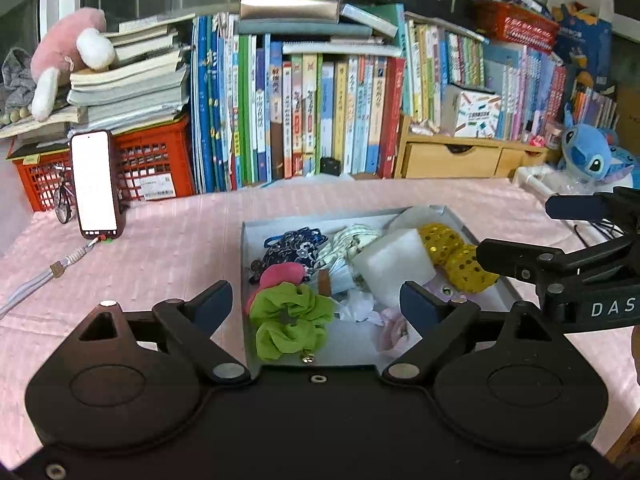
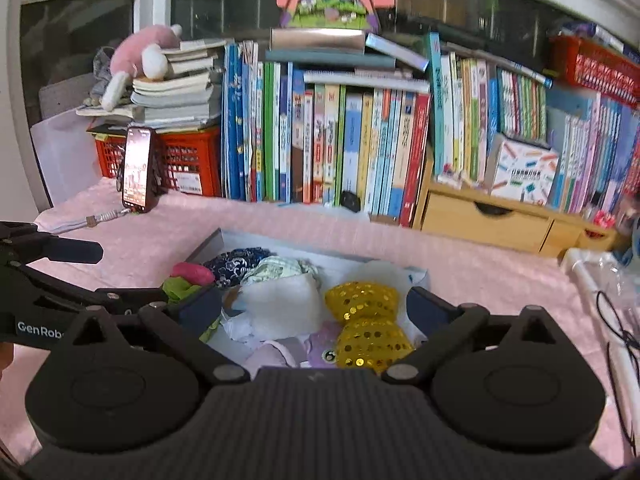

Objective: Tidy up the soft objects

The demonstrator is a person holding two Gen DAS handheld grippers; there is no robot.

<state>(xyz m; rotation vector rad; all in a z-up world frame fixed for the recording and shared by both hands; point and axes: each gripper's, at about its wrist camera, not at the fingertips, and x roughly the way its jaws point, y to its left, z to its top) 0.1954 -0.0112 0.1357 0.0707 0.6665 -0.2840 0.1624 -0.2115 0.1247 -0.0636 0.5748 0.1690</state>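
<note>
A shallow grey box (image 1: 247, 256) (image 2: 208, 245) lies on the pink tablecloth and holds several soft items. Among them are a green scrunchie (image 1: 290, 322), a pink pad (image 1: 280, 274), a dark blue patterned pouch (image 1: 296, 246) (image 2: 236, 262), a white foam block (image 1: 394, 262) (image 2: 280, 300) and a gold sequin bow (image 1: 456, 256) (image 2: 366, 328). My left gripper (image 1: 316, 304) hangs open over the box's near part, with nothing gripped. My right gripper (image 2: 314, 304) is open above the foam and bow, also holding nothing. Each gripper shows at the edge of the other's view (image 1: 528, 232) (image 2: 100, 272).
A phone (image 1: 96, 184) stands upright at the back left against a red crate (image 1: 160, 164). Books (image 1: 320, 112) line the back, beside a wooden drawer unit (image 1: 452, 158). A blue plush (image 1: 588, 156) and a white rack (image 1: 536, 188) are at the right.
</note>
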